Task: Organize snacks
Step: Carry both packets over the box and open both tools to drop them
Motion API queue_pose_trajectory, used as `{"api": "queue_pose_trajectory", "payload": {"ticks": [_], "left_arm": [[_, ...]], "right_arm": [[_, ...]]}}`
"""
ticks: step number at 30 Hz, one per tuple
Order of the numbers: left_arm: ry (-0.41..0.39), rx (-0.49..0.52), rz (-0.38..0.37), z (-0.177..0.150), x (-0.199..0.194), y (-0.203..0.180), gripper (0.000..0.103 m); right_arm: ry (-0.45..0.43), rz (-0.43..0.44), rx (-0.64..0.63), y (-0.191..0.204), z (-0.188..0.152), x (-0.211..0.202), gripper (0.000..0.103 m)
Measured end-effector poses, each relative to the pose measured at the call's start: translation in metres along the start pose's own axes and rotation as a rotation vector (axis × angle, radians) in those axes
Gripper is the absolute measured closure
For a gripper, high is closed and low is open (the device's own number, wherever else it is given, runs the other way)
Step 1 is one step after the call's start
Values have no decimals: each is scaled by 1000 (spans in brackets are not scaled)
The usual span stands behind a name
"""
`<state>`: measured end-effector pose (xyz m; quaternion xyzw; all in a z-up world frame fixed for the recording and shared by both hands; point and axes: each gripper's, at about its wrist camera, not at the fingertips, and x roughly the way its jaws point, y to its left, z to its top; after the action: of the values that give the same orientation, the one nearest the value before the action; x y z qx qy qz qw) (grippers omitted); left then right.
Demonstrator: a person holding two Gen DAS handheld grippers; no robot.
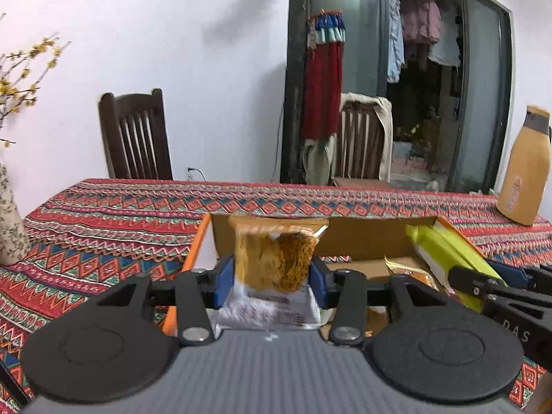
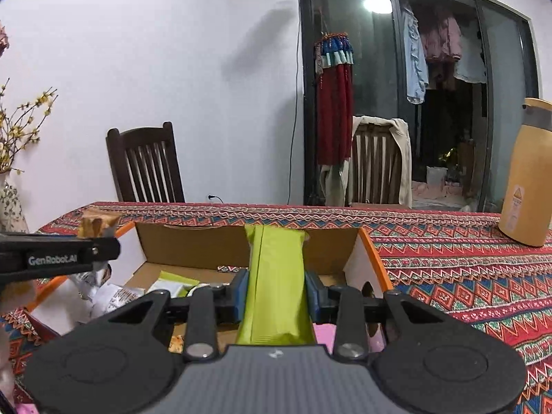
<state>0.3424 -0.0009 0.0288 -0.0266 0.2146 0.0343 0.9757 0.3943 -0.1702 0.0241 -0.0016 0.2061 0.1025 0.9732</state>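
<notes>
My left gripper [image 1: 272, 276] is shut on a clear packet of brown crispy snack [image 1: 276, 258] and holds it upright over the open cardboard box [image 1: 362, 238]. My right gripper [image 2: 276, 296] is shut on a lime-green snack pack [image 2: 276, 276], held above the same box [image 2: 193, 245]. In the left wrist view the green pack [image 1: 445, 248] and the right gripper's arm show at the right. In the right wrist view the left gripper's arm [image 2: 58, 258] and its snack packet [image 2: 98, 226] show at the left. Several other packets [image 2: 114, 293] lie inside the box.
The box stands on a table with a red patterned cloth [image 1: 120, 217]. A tan bottle [image 1: 524, 169] stands at the back right. A flowered vase with yellow branches [image 1: 10, 217] stands at the left. Two wooden chairs [image 1: 134, 134] are behind the table.
</notes>
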Motion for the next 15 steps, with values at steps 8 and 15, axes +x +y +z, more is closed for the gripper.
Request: {"api": "queue_pose_trajectory", "payload": {"ticks": [8,15], "left_arm": [[-64,-59,50,-2,-14,6,0],[-68,-69,68,-3,-17,4,0]], "right_arm": [[-28,-47,43,-6,-3,-13,0],[-41,-78,52,-7,-5,-16,0]]}}
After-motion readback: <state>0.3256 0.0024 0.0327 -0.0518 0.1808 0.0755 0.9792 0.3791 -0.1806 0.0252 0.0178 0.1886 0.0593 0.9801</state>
